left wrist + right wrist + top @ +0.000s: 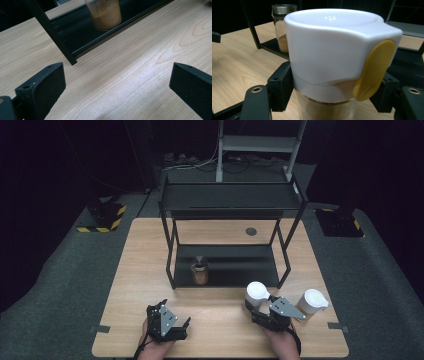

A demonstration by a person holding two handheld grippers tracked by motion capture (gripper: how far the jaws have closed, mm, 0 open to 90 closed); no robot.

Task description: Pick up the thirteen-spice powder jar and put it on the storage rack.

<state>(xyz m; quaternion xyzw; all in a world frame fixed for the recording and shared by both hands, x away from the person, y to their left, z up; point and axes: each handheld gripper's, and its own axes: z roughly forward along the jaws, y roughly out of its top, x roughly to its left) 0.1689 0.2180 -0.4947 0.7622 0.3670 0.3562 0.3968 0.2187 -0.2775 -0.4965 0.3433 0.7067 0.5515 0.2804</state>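
Note:
A glass jar of tan powder with a white lid [256, 292] [332, 47] and a yellow flip tab [373, 70] stands on the wooden table [145, 260], right of centre near the front. My right gripper [252, 307] [332, 93] is shut on it, its black fingers [279, 85] pressing the glass just under the lid from both sides. My left gripper [176, 311] [117, 82] rests open at the front left, with bare wood between its jaws. It points toward a steel-capped jar of brown powder [200, 272] [106, 13] [282, 27] on the rack's bottom shelf.
A black two-level metal rack [227, 200] stands mid-table, its front legs and low shelf edge [100, 40] just ahead of both grippers. A second white-lidded jar [312, 301] stands right of my right gripper. A small round grommet [251, 231] sits behind the rack.

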